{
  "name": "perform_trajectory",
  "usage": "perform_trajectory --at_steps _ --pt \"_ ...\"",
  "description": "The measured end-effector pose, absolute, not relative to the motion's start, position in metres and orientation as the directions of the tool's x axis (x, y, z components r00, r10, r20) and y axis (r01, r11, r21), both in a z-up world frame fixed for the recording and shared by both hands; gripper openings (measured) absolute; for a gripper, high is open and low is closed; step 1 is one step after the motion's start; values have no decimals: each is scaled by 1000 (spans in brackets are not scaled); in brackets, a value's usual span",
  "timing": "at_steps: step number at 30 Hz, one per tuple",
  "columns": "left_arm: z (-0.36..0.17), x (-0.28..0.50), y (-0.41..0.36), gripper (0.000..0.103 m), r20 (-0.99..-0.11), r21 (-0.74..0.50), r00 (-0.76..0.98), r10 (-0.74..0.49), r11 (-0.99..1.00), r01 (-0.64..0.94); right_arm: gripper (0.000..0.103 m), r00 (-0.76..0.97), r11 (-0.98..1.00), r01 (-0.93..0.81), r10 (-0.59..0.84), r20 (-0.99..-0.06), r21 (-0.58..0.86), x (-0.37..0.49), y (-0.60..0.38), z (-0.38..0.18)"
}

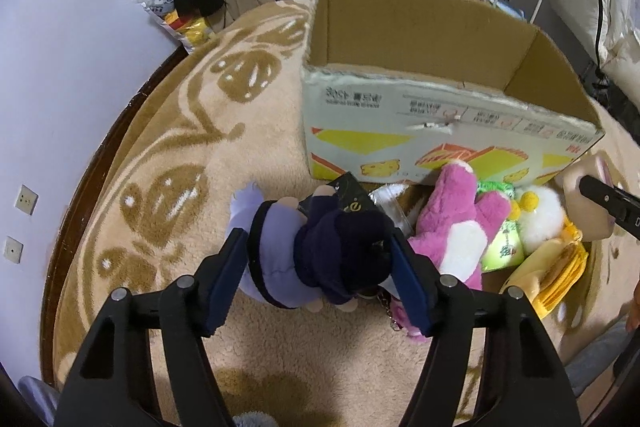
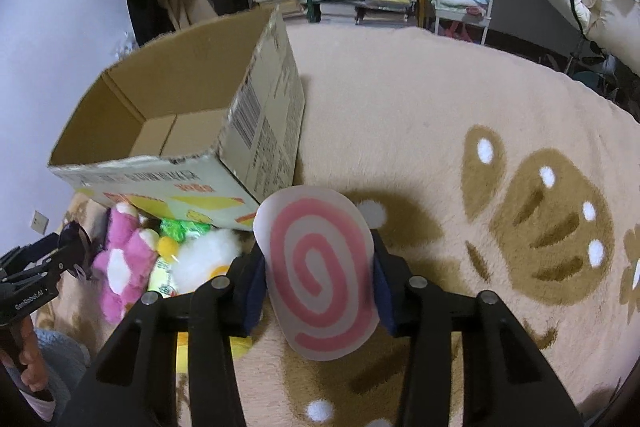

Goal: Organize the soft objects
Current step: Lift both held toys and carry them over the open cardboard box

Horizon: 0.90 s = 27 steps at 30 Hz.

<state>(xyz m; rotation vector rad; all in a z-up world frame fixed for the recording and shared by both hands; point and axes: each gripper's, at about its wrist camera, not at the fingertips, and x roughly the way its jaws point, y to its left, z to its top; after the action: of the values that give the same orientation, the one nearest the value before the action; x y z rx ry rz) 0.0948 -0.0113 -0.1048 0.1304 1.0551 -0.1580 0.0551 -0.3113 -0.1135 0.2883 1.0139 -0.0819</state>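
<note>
Left side: the left gripper [image 1: 318, 269] is bracketing a doll in a purple and navy outfit [image 1: 320, 259] that is lying on the patterned rug [image 1: 180, 147], near the left end of the toy pile. Its jaws are standing on either side of the doll; whether the pads are actually pressing on the fabric cannot be told. A small metal chain [image 1: 390, 311] is hanging off the doll's near side.

Centre: a pink plush [image 1: 456, 227], a white fluffy toy [image 1: 542, 219] and a green packet [image 1: 502, 251] are lying bunched against the near wall of the open cardboard box [image 1: 440, 131], which appears to be empty.

Right side: the right gripper [image 2: 318, 283] is holding a flat cushion with a pink spiral [image 2: 320, 271], jaws closed on its two edges, above the rug just right of the box's near corner.

Risks, as judged:
- The doll is soft and rounded, so a shallow pinch could be slipping off as it lifts.
- The chain may be catching on the pink plush beside it and dragging it along.
- The spiral cushion is gripped only by its edges and may be twisting or dropping out.
- The near box wall is standing between both items and the box interior, so each needs to be clearing the rim.
</note>
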Motion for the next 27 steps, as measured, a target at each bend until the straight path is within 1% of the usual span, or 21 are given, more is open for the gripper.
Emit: perform_trajectory --at_steps 5,9,15,18,24,27 --pt "-91 89 -6 69 -843 10 530 -87 984 178 48 574 949 220 63 -816 228 43 -316 -101" --pt "-77 81 -3 69 -806 4 584 -98 985 171 48 631 948 210 57 -774 241 33 -316 -84" --pt "-49 64 1 69 -719 -10 683 -127 985 173 48 724 958 170 38 -689 231 18 -306 -54" --pt "-35 55 -1 69 -661 3 738 -135 983 183 48 769 965 146 29 -639 218 11 -300 -39" --pt "-11 44 -5 69 -564 1 810 -163 980 198 48 842 975 99 23 -539 197 1 -286 -17" --pt "-2 41 -9 69 -529 1 829 -180 977 213 48 865 978 74 34 -500 195 2 -278 -8"
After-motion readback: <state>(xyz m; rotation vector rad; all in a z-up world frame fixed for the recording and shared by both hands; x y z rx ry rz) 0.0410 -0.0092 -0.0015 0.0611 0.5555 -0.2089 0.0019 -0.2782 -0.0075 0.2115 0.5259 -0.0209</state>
